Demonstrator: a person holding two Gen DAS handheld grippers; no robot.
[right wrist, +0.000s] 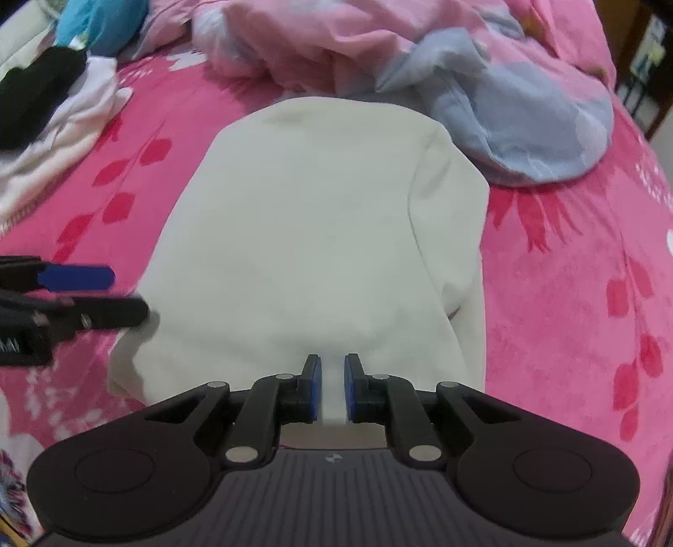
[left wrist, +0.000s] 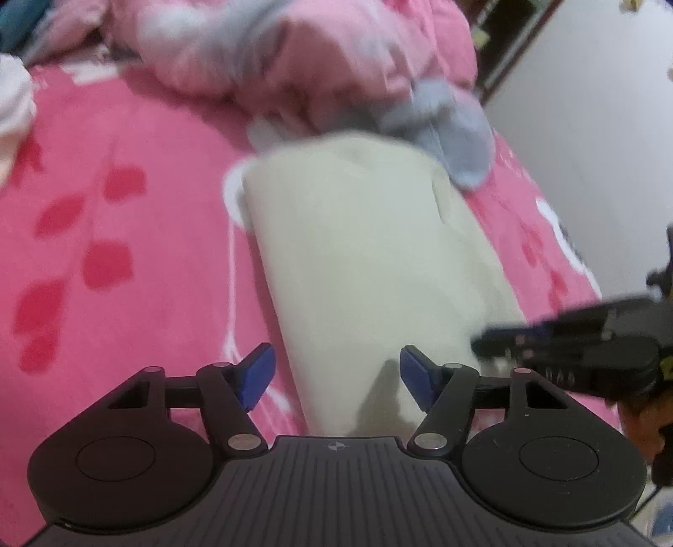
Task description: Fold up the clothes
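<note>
A cream garment [right wrist: 303,219] lies folded lengthwise on the pink flowered bedsheet [right wrist: 568,294]. My right gripper [right wrist: 332,378] is shut on a fold of its near edge, and the cloth shows between the blue pads. In the left wrist view the same cream garment [left wrist: 361,252] runs away from me, and my left gripper [left wrist: 336,370] stands open over its near end with the pads clear of the cloth. The right gripper [left wrist: 504,343] comes in from the right at the garment's near corner. The left gripper [right wrist: 130,294] enters the right wrist view at the garment's left edge.
A crumpled pink quilt [right wrist: 336,46] and a blue-grey cloth [right wrist: 525,126] lie just behind the garment. White and black clothes [right wrist: 54,109] and a teal item [right wrist: 101,21] sit at the back left. The bed's right edge drops to pale floor [left wrist: 589,147].
</note>
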